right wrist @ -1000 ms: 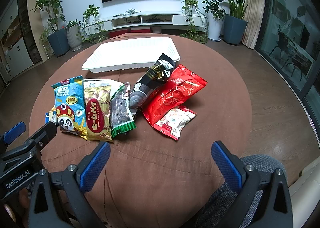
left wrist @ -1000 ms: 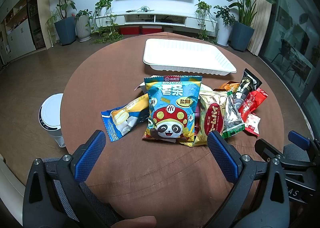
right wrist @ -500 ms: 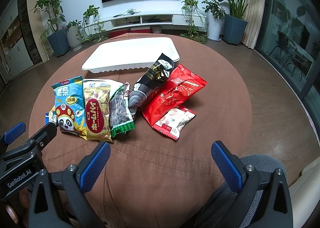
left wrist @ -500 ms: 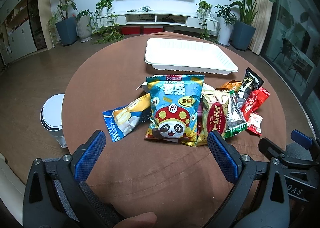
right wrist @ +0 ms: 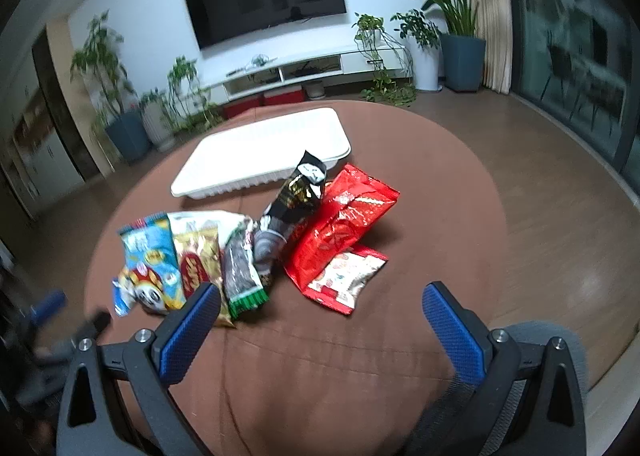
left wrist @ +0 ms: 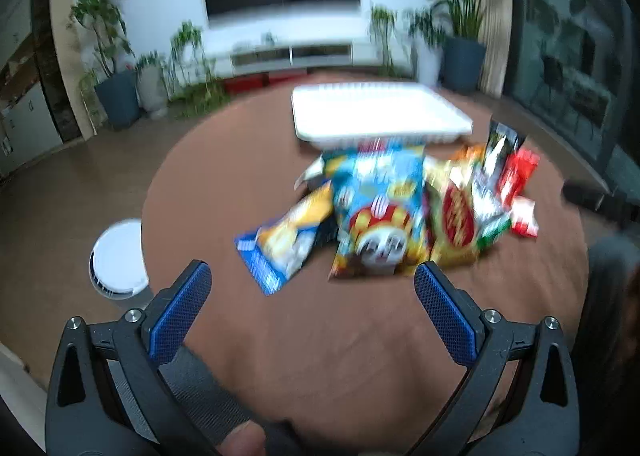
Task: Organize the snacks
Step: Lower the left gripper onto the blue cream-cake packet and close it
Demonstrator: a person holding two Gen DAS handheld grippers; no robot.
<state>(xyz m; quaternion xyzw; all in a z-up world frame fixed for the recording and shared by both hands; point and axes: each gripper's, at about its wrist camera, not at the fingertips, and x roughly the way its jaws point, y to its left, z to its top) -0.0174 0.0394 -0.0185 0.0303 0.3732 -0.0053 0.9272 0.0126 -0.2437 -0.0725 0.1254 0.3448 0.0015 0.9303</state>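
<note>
Both grippers have swung forward over the table since a second ago: left gripper (left wrist: 312,292) and right gripper (right wrist: 320,308) spread wide, empty; snack packets (right wrist: 256,240) piled just ahead, white tray (right wrist: 264,148) beyond.

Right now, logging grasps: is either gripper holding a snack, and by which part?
Nothing is held. The left gripper and right gripper are both open and empty, short of the snack pile.

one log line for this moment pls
left gripper open, empty | right gripper open, empty | snack bags piled on table | white tray empty
</note>
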